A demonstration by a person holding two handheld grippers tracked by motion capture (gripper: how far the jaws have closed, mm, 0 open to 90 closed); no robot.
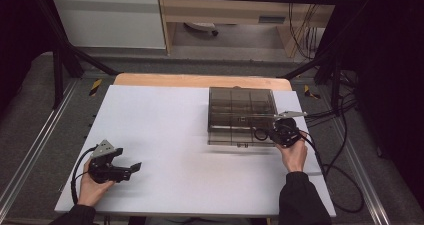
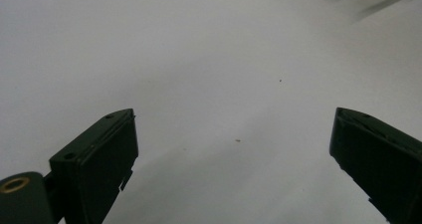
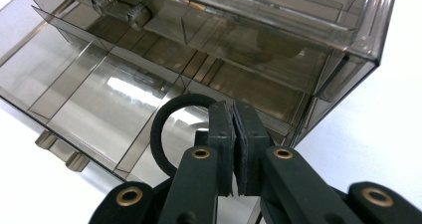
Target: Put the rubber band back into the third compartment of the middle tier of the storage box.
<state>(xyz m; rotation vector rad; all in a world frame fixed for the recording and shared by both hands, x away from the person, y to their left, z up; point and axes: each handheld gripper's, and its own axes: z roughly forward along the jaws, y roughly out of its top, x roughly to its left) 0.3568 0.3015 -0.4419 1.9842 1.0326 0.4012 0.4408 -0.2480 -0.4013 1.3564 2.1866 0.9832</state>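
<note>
Black rubber ring [image 3: 166, 134] is the thing I've got going on right now, pinched in my right gripper [image 3: 233, 134], whose jaws are clamped tight together on the band. In the right gripper view the loop bulges out to the left of the jaws, lower middle of the frame, hanging over the front compartments of the smoky clear organizer box [image 3: 99, 94]. Can't quite tell if the ring touches the box floor or sits just above it. The box lid [image 3: 298, 15] is tipped up across the top of that frame, with a hinge or latch bit at upper left and two little clasp tabs poking out at the lower left edge.

From the high view the organizer box [image 1: 240, 110] sits right of centre on the white bench [image 1: 165, 130], and the ring [image 1: 261, 134] shows as a small dark loop at the box's near right corner, just left of my right gripper [image 1: 282, 132]. My right hand [image 1: 294, 155] comes up from the bottom right.

My left gripper [image 1: 134, 168] is way over at the lower left of the high view, well apart from the box, held in my left hand [image 1: 92, 185]. Its jaws are spread wide with nothing between them, just bare bench [image 2: 209, 74] underneath in the left gripper view.
</note>
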